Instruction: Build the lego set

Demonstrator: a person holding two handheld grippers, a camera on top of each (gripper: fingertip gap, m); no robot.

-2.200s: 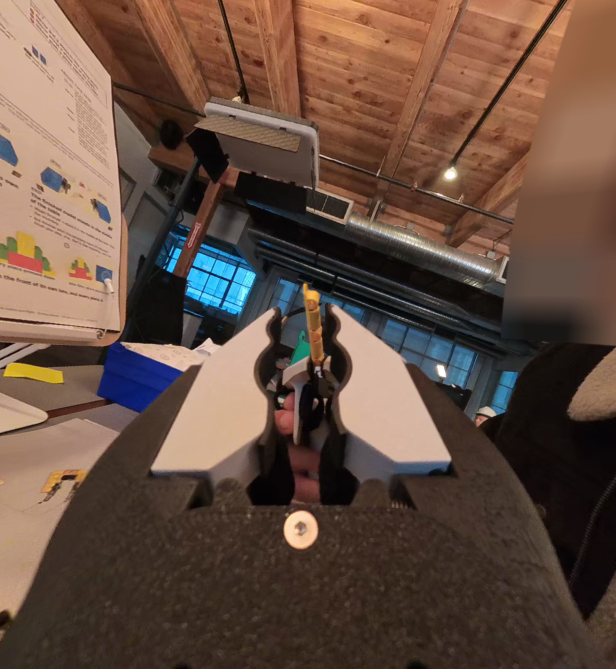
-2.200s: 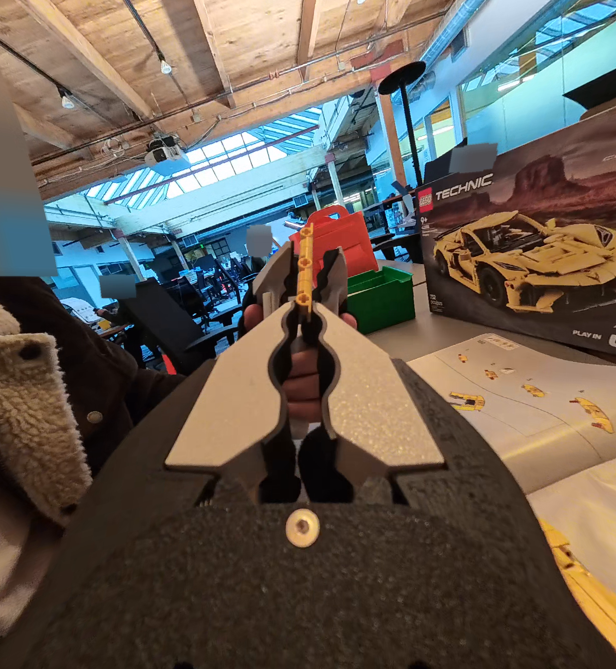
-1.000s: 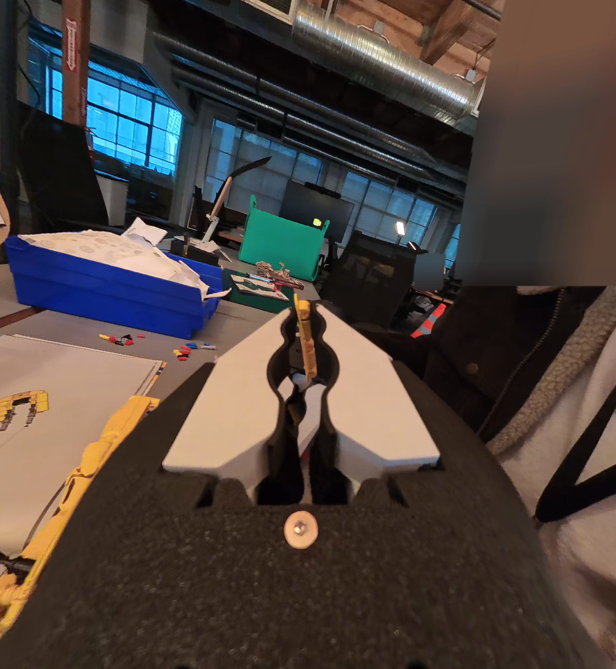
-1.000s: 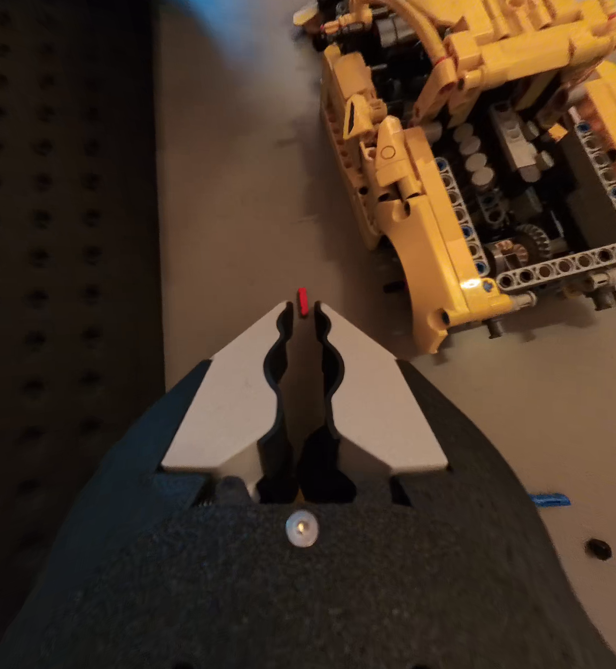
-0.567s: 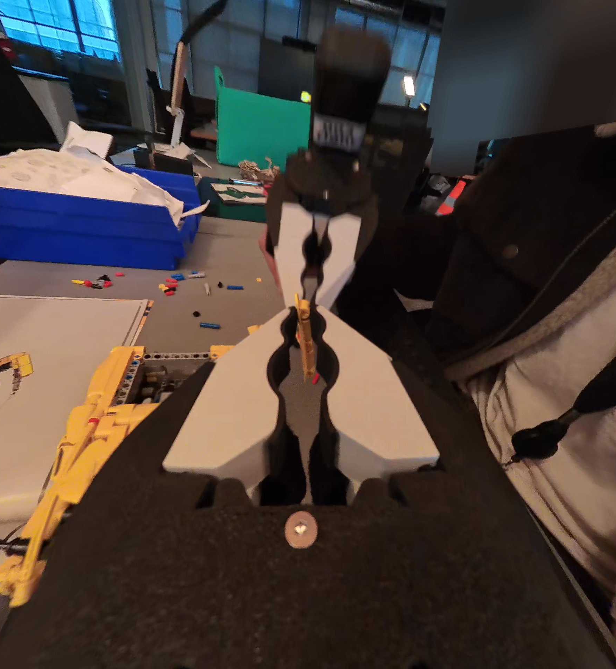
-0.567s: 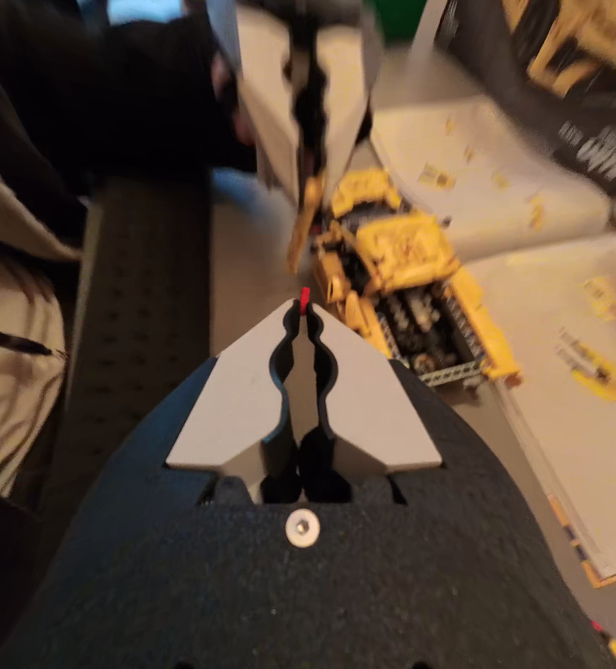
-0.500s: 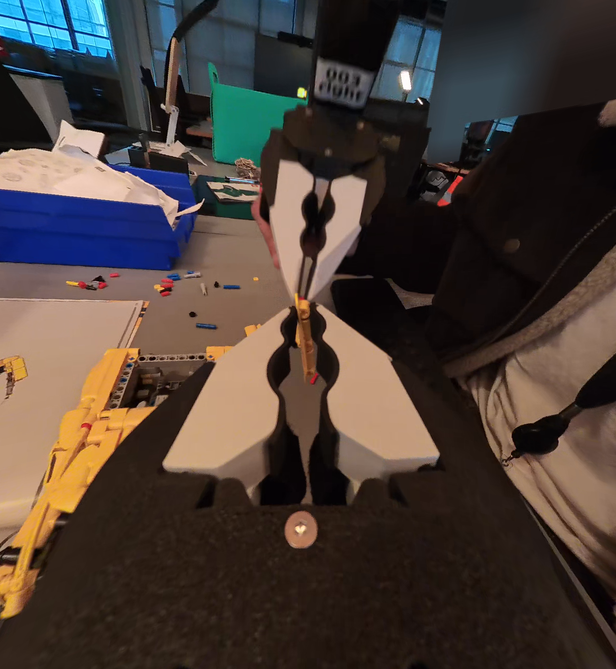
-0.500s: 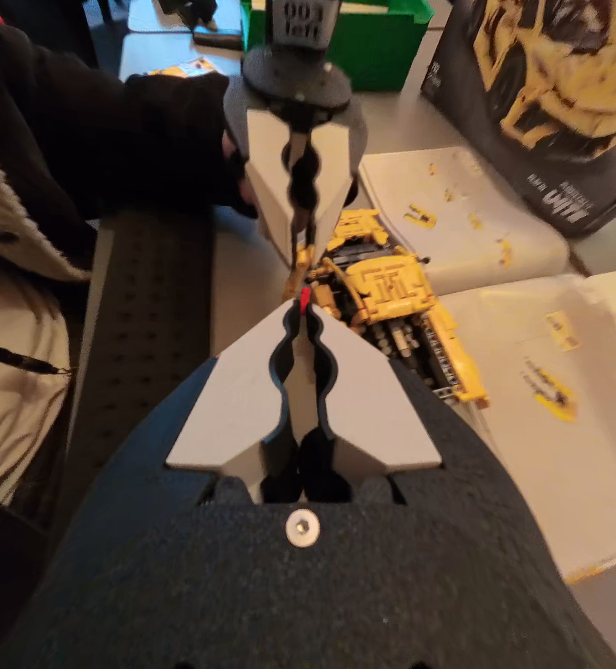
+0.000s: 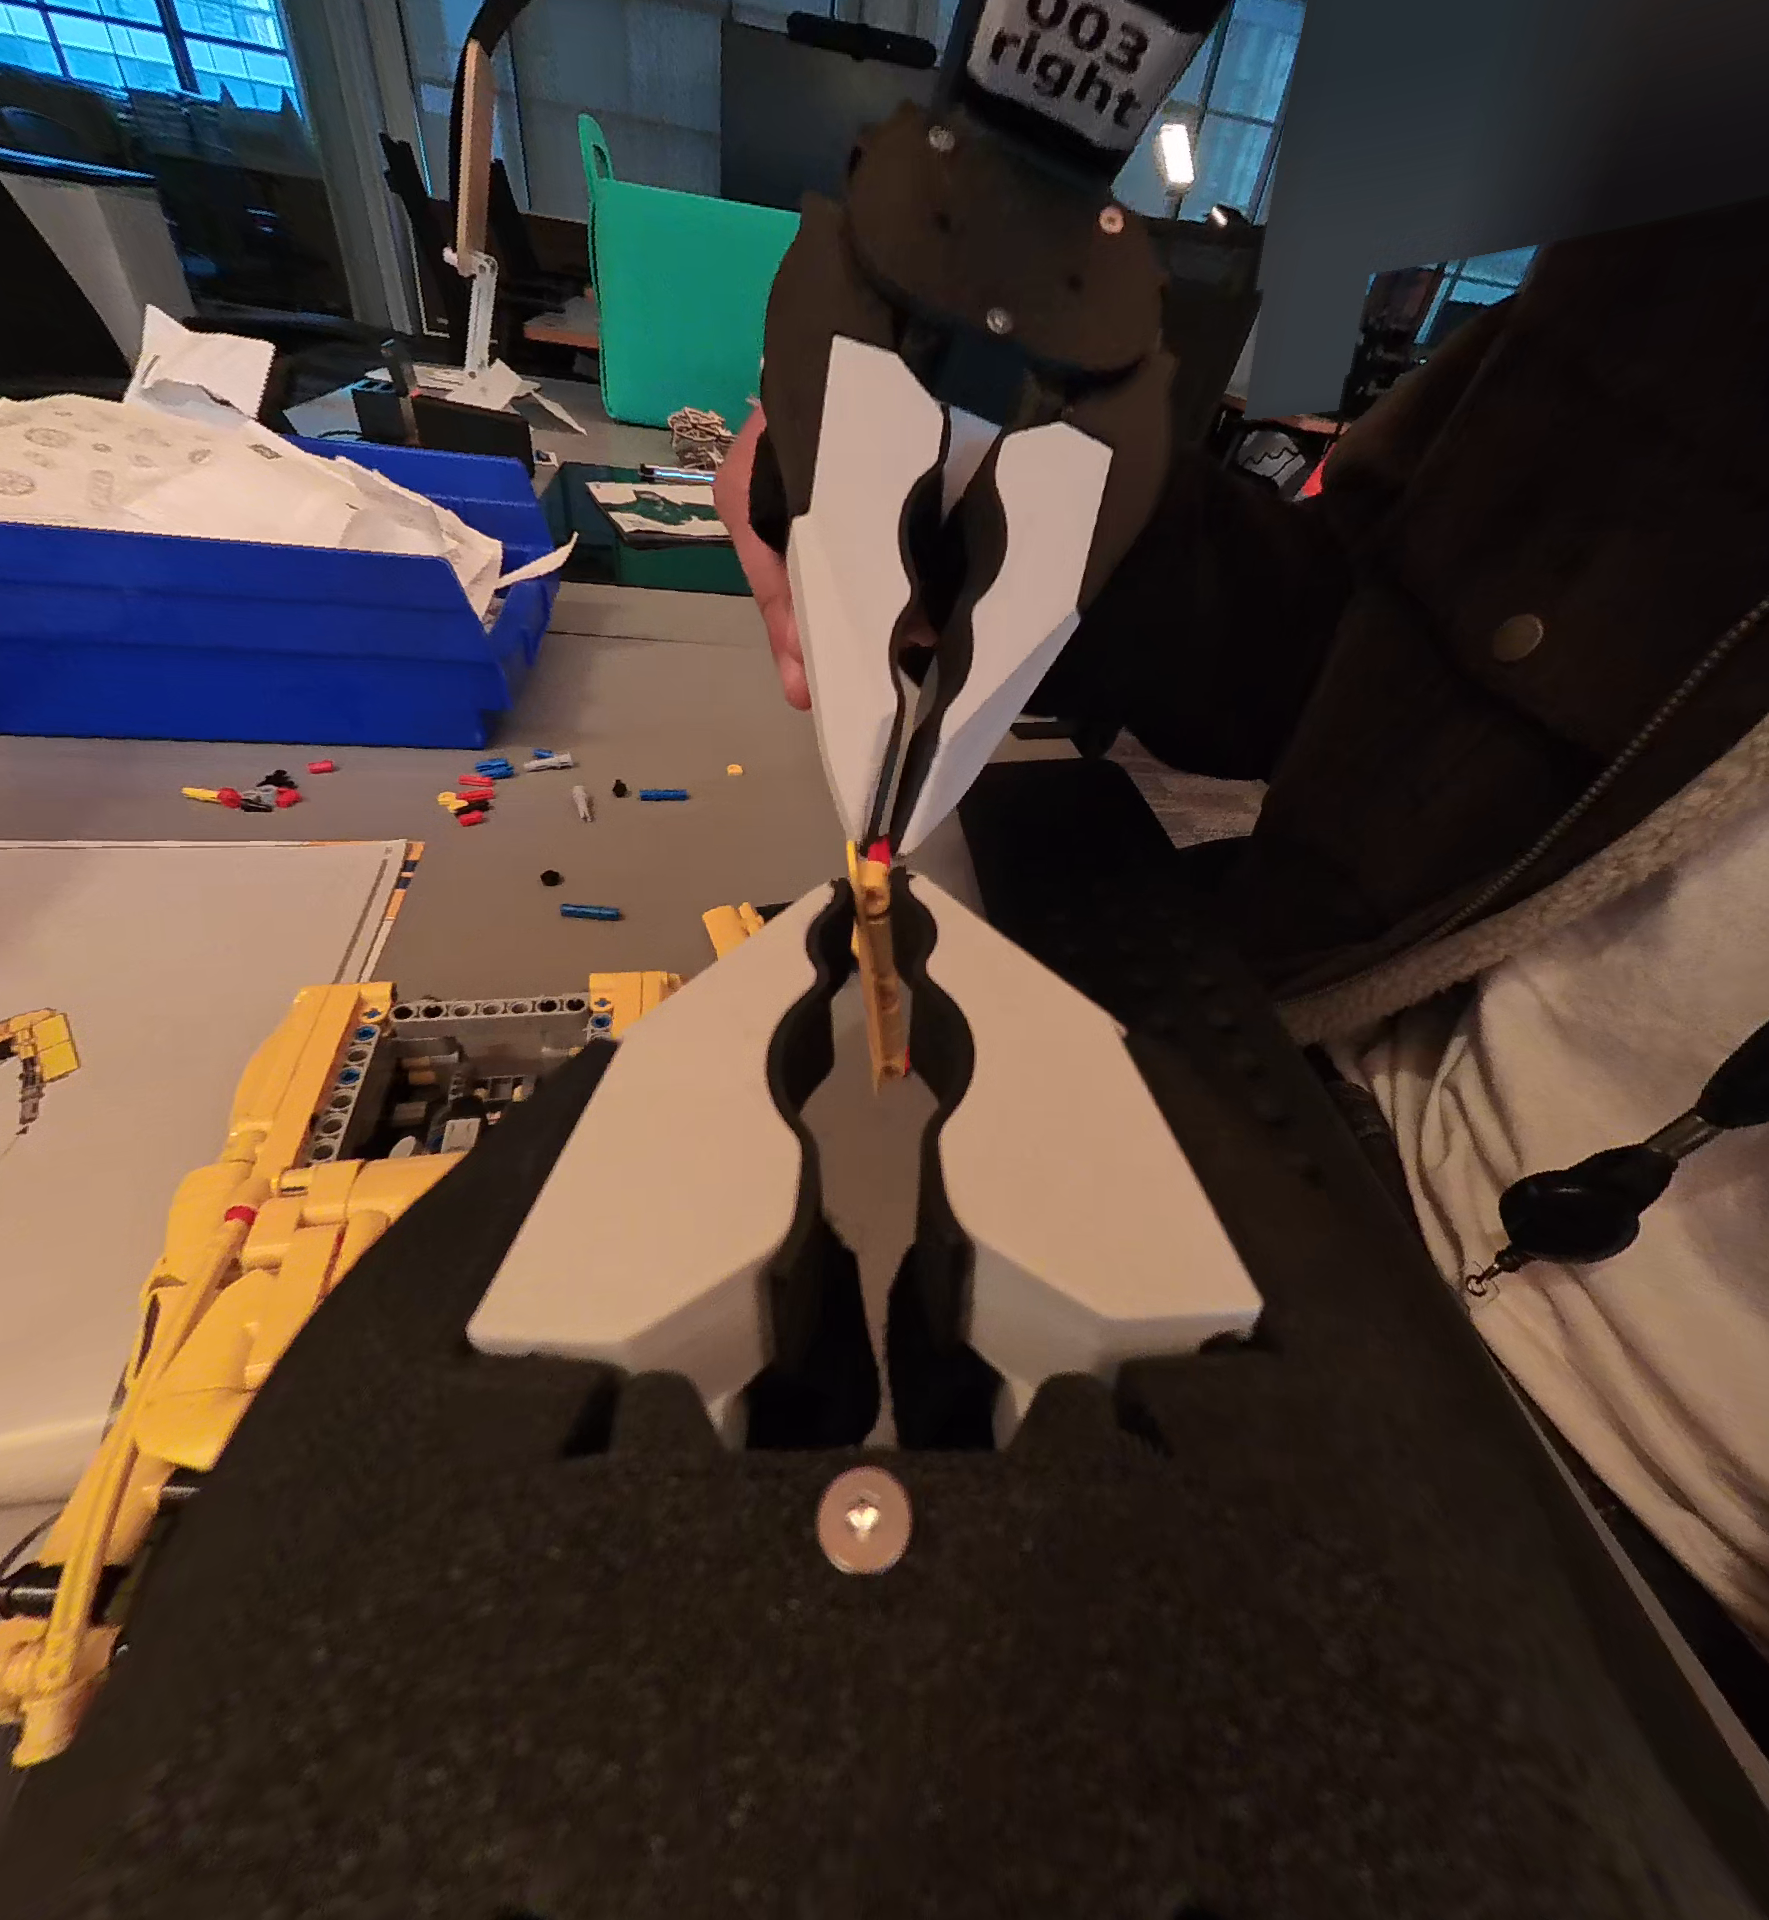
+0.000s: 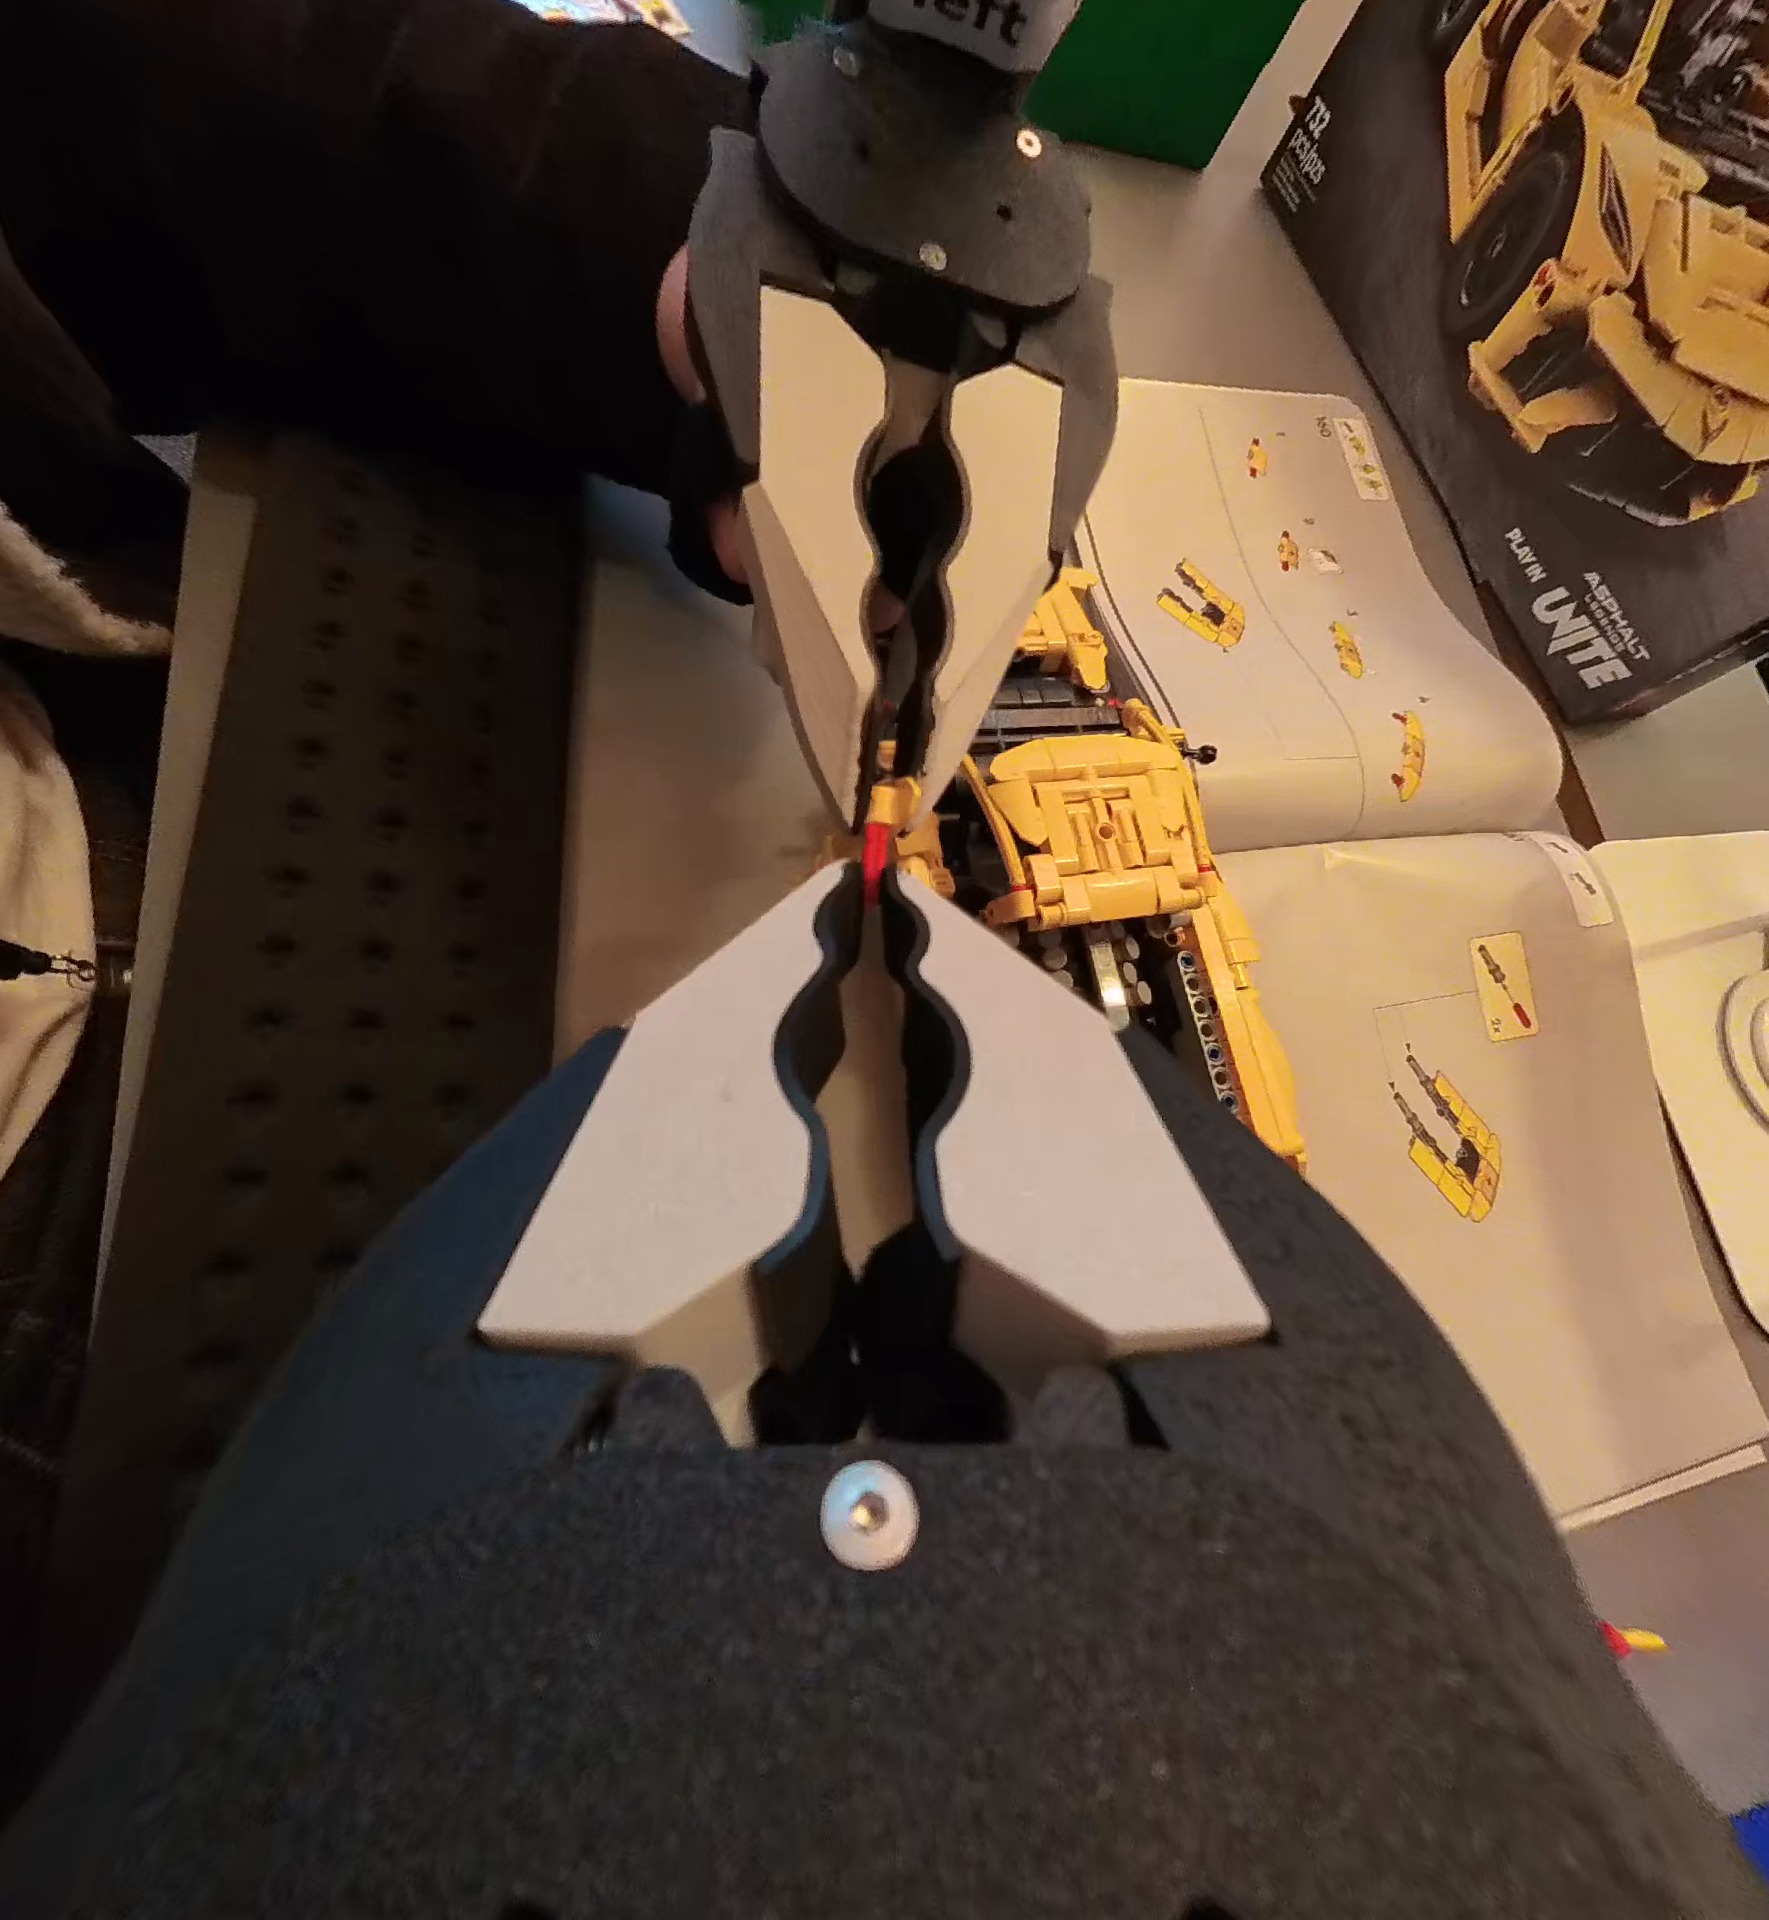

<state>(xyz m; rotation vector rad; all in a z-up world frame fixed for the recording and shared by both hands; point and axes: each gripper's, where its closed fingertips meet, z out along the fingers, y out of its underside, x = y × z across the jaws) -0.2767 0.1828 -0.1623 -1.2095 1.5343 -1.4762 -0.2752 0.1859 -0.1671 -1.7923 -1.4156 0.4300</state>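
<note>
- Holding the thin yellow beam point(image 9: 878, 977) edge-on, the left gripper point(image 9: 872, 891) was clamped shut on it, tips pointing at the right gripper point(image 9: 885, 831), which pinched a small red pin point(image 10: 874, 869) at its very tips.
- Pin and beam end were touching or nearly so, up in the air above the half-built yellow car point(image 10: 1108, 842) on the table point(image 9: 651, 686).
- Biggest risk imo: the pin was barely held, so any off-axis push could've made it twist or pop out and land among the loose pieces point(image 9: 475, 798).
- Beam stuck out past the fingertips, so pressing hard might've slid it back through the grip.
- Couldn't tell if the pin was lined up with a hole, tbh. Too small.
</note>
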